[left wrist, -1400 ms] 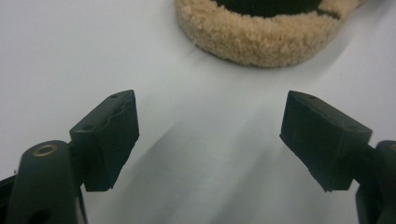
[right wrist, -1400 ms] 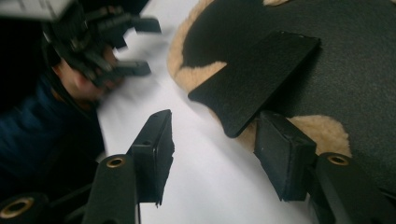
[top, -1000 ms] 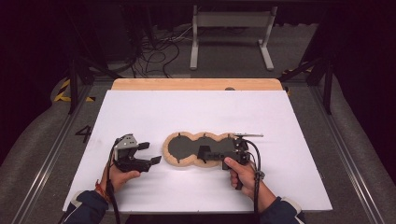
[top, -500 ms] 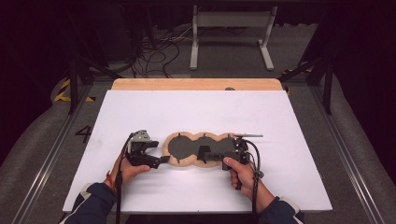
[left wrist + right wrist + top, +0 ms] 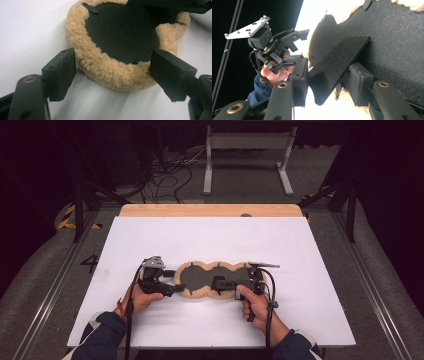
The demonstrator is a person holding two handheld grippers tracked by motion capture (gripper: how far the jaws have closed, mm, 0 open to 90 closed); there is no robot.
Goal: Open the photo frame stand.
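My left gripper point(image 5: 113, 75) stands open. Its jaws have just been closing a little, and they bracket the near end of the three-lobed fleece pad point(image 5: 120, 32), with the woolly rim point(image 5: 75, 32) between them. One pad brushes the pile and the other sits just beside it, so neither is pressing yet. I judge it is lined up this way to pinch the rim's thick edge, the easiest thing to catch on a piece lying flat.

Across from it, my right gripper point(image 5: 327, 80) is clamped on a stiff black flap point(image 5: 337, 62) that stands up from the pad's dark face. The jaws sit on either side of the flap and the pads bear on it. That hold looks meant to anchor the far lobe, so the pad does not slide when the left side bites.

In the high view, the left gripper point(image 5: 177, 287) and the right gripper point(image 5: 217, 282) face each other along the pad point(image 5: 197, 279), which lies flat on the white table top point(image 5: 225, 240), directly between my two hands.

The pad is soft and will give under pressure. It has a curly tan fleece border like sheepskin, a scalloped outline of three joined rounds, and a matte, finely grained black backing facing up. Small black tabs point(image 5: 90, 7) sit at the rim beyond the left jaws.
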